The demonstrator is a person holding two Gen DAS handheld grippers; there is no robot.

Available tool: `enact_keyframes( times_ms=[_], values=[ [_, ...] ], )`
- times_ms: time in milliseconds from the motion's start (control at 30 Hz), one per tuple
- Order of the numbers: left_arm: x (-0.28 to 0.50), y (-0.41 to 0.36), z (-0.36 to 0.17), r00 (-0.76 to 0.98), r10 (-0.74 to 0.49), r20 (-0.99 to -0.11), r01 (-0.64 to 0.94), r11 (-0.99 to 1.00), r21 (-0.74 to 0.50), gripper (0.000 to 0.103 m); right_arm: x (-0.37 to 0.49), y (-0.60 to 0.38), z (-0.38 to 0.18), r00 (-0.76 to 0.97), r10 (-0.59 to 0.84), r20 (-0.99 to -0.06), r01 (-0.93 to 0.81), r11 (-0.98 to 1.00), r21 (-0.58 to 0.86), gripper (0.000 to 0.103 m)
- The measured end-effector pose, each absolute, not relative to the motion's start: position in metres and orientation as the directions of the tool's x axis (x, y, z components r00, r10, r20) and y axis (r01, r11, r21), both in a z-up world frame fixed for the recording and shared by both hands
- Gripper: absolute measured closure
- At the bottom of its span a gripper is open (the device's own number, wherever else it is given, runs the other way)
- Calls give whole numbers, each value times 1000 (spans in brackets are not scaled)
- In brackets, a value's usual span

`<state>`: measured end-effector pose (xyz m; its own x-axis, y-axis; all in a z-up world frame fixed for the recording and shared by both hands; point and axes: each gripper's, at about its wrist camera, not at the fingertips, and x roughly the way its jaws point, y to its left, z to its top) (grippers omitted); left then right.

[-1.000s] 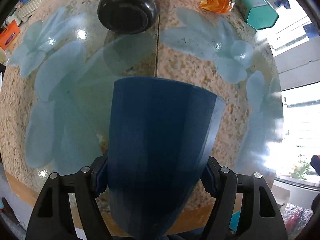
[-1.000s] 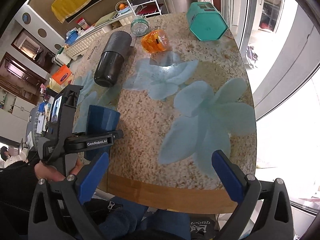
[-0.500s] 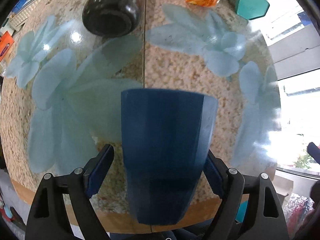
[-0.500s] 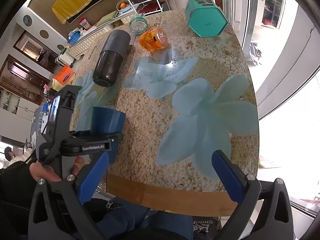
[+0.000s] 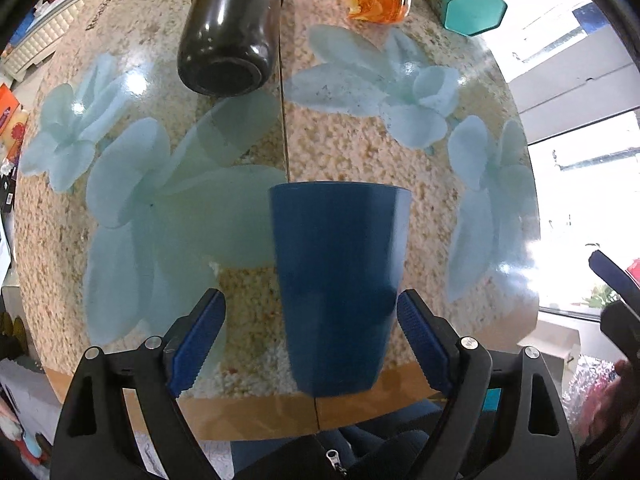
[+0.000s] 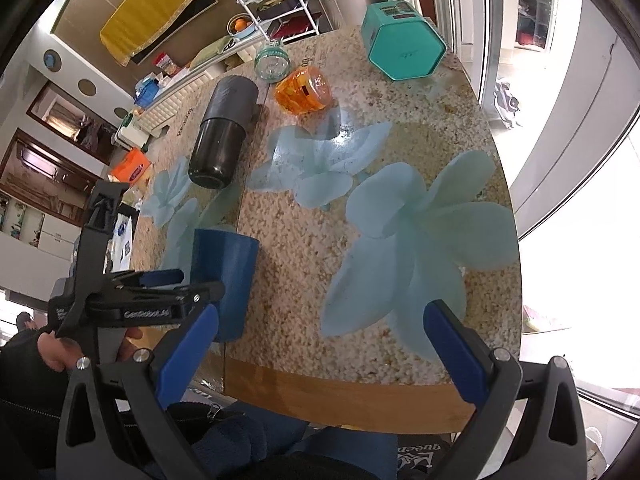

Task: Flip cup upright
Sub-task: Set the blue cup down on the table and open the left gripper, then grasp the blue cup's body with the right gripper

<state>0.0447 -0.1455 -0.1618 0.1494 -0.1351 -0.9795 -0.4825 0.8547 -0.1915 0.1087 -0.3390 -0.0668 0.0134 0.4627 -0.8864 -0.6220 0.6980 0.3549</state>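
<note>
Daylight floods in from the window on the right, blown out to white. Glare spots shine on the glossy table, which mirrors the dark bottle. Focus stays sharp; fisheye bending curves the edges and black vignettes fill the corners.

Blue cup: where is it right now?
The blue cup stands near the table's front edge, between the open fingers of the left gripper. In the right wrist view it sits at lower left, with the black bottle lying beyond it.
</note>
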Motion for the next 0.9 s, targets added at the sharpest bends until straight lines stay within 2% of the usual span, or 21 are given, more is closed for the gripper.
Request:
enact_keyframes(
  times_ms=[467,600,833,900],
  values=[
    [-21,-100,-109,225,-127,-966,-362,910,-204,13,96,-301,-48,64,467,-882,-639,698,323,0],
    [-38,-77,-98,230,-82,-970,-318,935,-155,13,90,-279,-55,29,449,-893,-629,702,333,0],
    [-64,-37,-91,242,-36,-970,-231,969,-94,13,77,-238,-71,36,337,-941,-604,757,247,0],
    [-68,-26,-93,247,-56,-967,-238,964,-116,13,73,-224,-78,30,305,-952,-597,769,227,0]
  ],
)
